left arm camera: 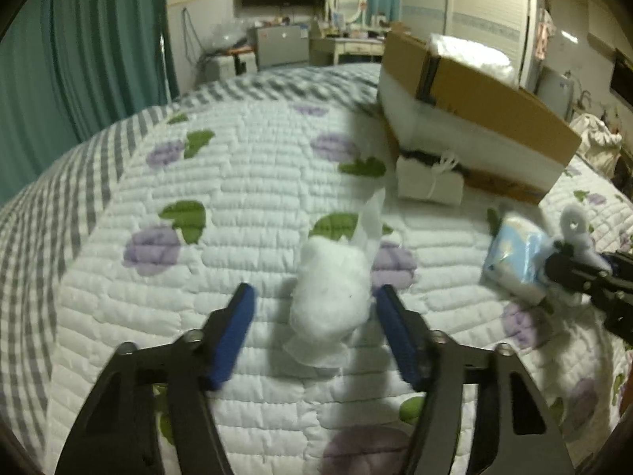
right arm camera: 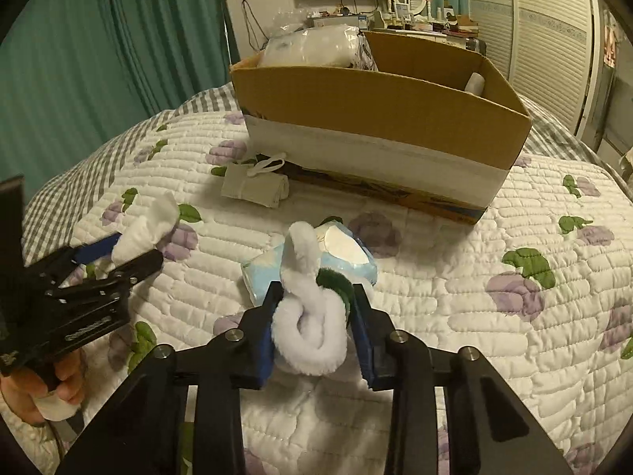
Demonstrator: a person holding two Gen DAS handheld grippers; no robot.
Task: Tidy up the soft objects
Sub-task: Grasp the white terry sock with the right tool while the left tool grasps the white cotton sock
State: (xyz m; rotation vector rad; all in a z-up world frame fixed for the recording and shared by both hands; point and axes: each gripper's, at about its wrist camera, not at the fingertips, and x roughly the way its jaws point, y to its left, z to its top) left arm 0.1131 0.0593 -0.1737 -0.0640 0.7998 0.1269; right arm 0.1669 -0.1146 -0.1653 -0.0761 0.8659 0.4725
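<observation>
Left tongs (left arm camera: 312, 297) spread around fluffy white wad (left arm camera: 330, 297) | right tongs (right arm camera: 314, 301) clenched on fuzzy white-green plush loop (right arm camera: 312, 316) | quilted bed (right arm camera: 455, 277), cardboard box (right arm camera: 379, 118) far

Left gripper (left arm camera: 312, 297), right gripper (right arm camera: 314, 297), black linkages, blue pads, silver screws, bare-skinned hand (right arm camera: 35, 392)

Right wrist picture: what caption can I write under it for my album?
Right gripper squeezes a fluffy white loop toy above a blue tissue pack, near the cardboard box.
</observation>
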